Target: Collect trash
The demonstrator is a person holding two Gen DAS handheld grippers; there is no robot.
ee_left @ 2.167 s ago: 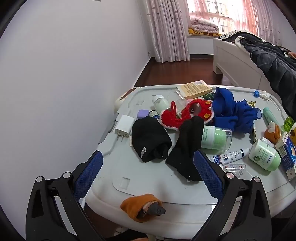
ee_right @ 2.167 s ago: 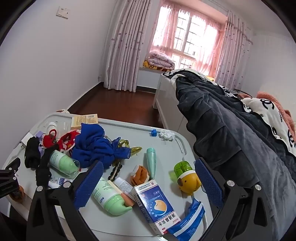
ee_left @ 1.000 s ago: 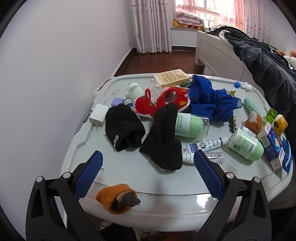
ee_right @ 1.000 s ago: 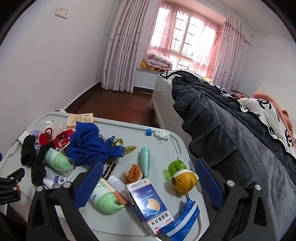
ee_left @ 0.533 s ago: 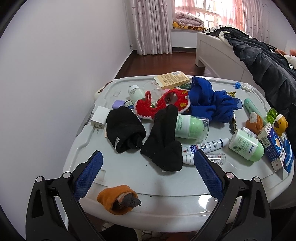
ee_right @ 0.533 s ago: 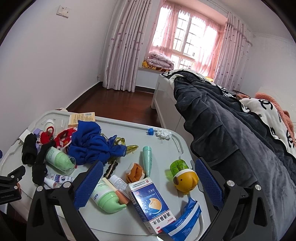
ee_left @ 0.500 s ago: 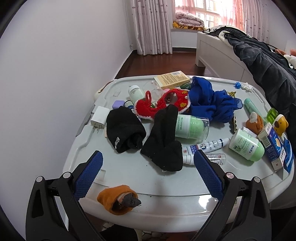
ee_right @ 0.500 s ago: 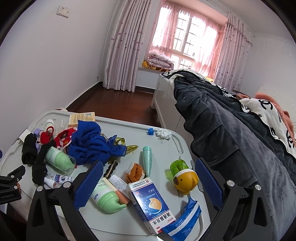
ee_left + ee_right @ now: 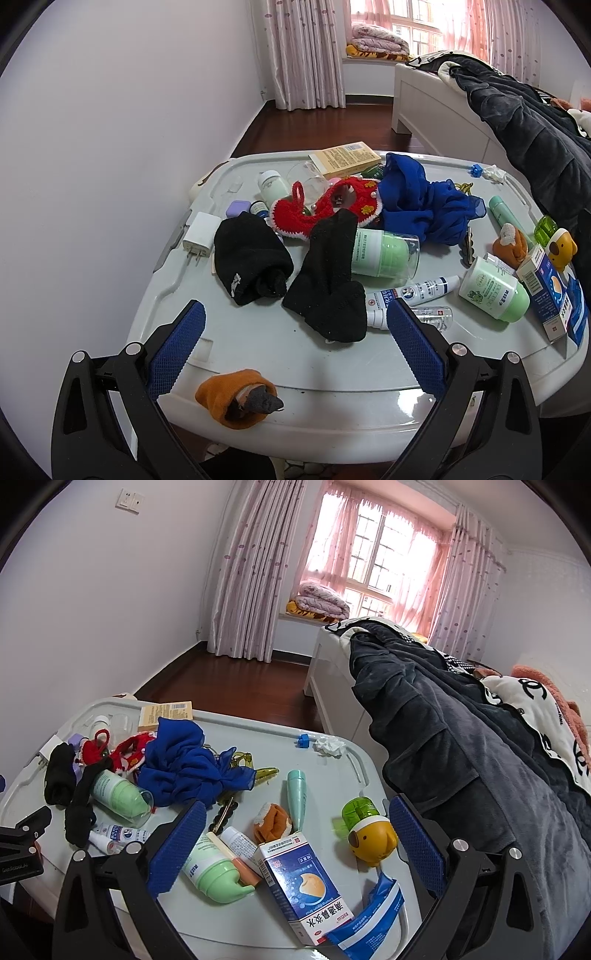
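Note:
A pale grey plastic table [image 9: 258, 354] carries scattered clutter. A crumpled white tissue [image 9: 330, 746] lies at its far edge next to a small blue cap [image 9: 303, 739]; the tissue [image 9: 493, 172] also shows in the left wrist view. A torn blue wrapper [image 9: 369, 919] and a blue-and-white box [image 9: 306, 886] lie at the near right edge. My left gripper [image 9: 295, 308] hovers open over the near left side, above two black socks [image 9: 325, 280]. Over the box and a green bottle [image 9: 214, 875], my right gripper [image 9: 296, 806] hangs open. Neither holds anything.
Also on the table: a blue cloth [image 9: 424, 203], a red knitted piece [image 9: 325, 210], a white charger [image 9: 201, 236], tubes, a yellow dog toy [image 9: 373, 840] and an orange sock [image 9: 236, 398] at the near edge. A bed with dark bedding [image 9: 461, 738] stands right; a wall lies left.
The left view pulled back and rose a little early on, then held nearly still. The right view drifted only slightly. Both grippers stayed open and nothing on the table moved.

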